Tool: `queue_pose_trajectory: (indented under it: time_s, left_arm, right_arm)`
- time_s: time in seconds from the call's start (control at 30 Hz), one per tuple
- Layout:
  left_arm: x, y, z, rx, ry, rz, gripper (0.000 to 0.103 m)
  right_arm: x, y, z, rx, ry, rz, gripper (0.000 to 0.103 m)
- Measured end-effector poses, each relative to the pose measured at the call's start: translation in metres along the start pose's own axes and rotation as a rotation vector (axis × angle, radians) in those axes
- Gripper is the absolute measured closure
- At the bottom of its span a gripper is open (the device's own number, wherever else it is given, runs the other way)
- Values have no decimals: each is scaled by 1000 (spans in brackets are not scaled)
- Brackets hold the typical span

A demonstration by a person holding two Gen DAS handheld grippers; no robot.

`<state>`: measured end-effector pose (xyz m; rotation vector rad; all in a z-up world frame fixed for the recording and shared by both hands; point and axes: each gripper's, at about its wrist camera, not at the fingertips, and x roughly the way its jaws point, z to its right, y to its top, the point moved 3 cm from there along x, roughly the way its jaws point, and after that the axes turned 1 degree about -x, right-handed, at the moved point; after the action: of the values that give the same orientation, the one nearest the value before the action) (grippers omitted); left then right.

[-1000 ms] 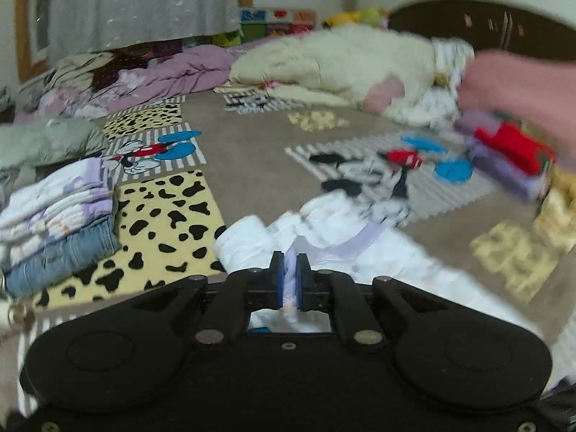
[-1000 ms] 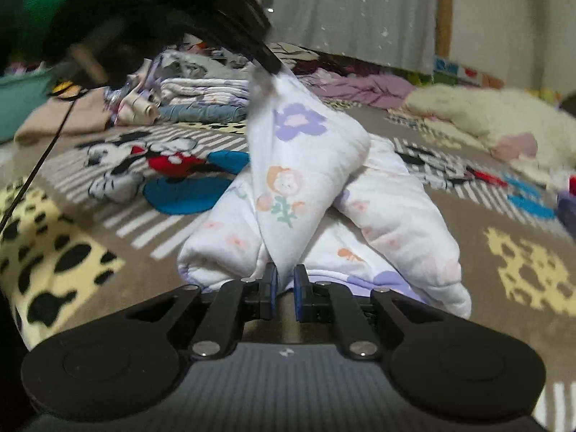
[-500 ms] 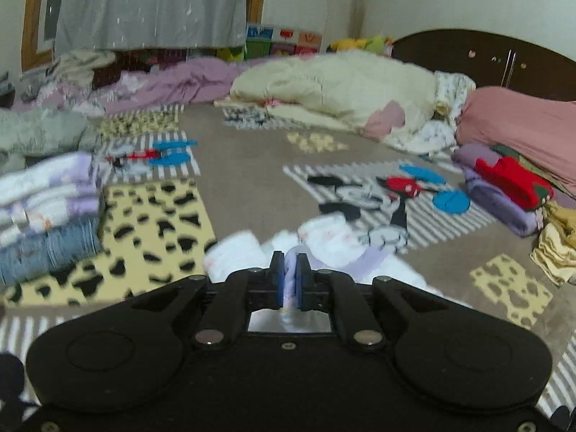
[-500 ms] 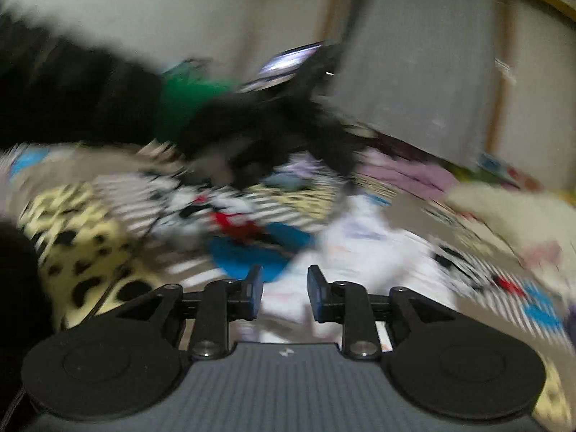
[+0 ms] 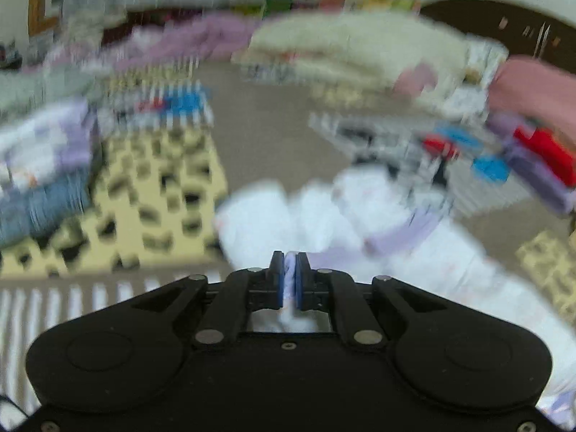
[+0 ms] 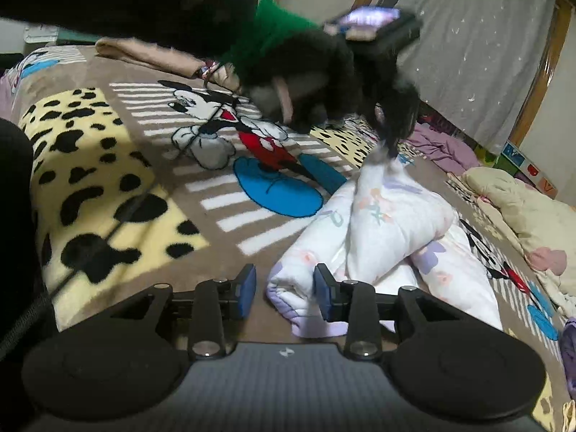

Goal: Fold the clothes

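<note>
**Left jaws pinch garment corner, right jaws open at its near end**

Left to right in the right wrist view: blanket (image 6: 108, 187) on the bed with spotted and cartoon patches; over it, the person's dark sleeve with green cuff (image 6: 273, 43) reaching across. Left gripper (image 6: 390, 144) hangs point-down from that arm, jaws clamped on a raised corner of the white floral garment (image 6: 388, 223). Garment lies bunched on the blanket, long axis running from near-left away to far-right, pulled up into a peak at the pinch.

Right gripper (image 6: 284, 293): jaws apart, nothing held. The garment's purple-edged near end sits just ahead of them, close to the right-hand pad, slightly right of centre. Right gripper is the nearer to that end.

Left wrist view is motion-blurred: left gripper (image 5: 287, 280) jaws together on white cloth, rest of garment spreading ahead and right. Folded stack (image 5: 39, 180) at far left.

Judgement: grabbing the near end would need a small shift right and forward.
</note>
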<state>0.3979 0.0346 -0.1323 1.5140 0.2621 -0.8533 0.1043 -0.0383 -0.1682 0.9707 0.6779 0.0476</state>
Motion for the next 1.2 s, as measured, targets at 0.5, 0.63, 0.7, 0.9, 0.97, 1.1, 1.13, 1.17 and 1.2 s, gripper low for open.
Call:
queue_pose_trajectory:
  time_s: [0.5, 0.63, 0.7, 0.9, 0.97, 1.1, 1.13, 1.17, 1.2]
  left_arm:
    - [-89, -70, 17, -529, -169, -4, 62]
    - [-91, -61, 37, -427, -120, 61, 100]
    - [-88, -58, 36, -376, -135, 56, 101]
    - [-80, -49, 26, -239, -203, 39, 102]
    - [-77, -46, 22, -193, -226, 34, 102]
    - [-51, -54, 1, -236, -211, -74, 87]
    - [-50, -57, -8, -324, -237, -70, 81]
    - [-55, -56, -15, -395, -239, -37, 72]
    - [-59, -56, -21, -458, -225, 2, 47]
  right_arm:
    - [-8, 1, 0, 12, -3, 48, 57]
    - [-8, 0, 0, 5, -10, 50, 57]
    - [-7, -1, -2, -6, -15, 48, 55]
    - [-3, -2, -4, -27, -27, 33, 51]
    - [-3, -2, -2, -17, -28, 30, 48]
    - [-1, -3, -2, -15, -27, 29, 47]
    - [0, -3, -3, -16, -27, 29, 47]
    - [0, -3, -4, -25, -27, 29, 47]
    - [0, -3, -3, -27, -26, 28, 47]
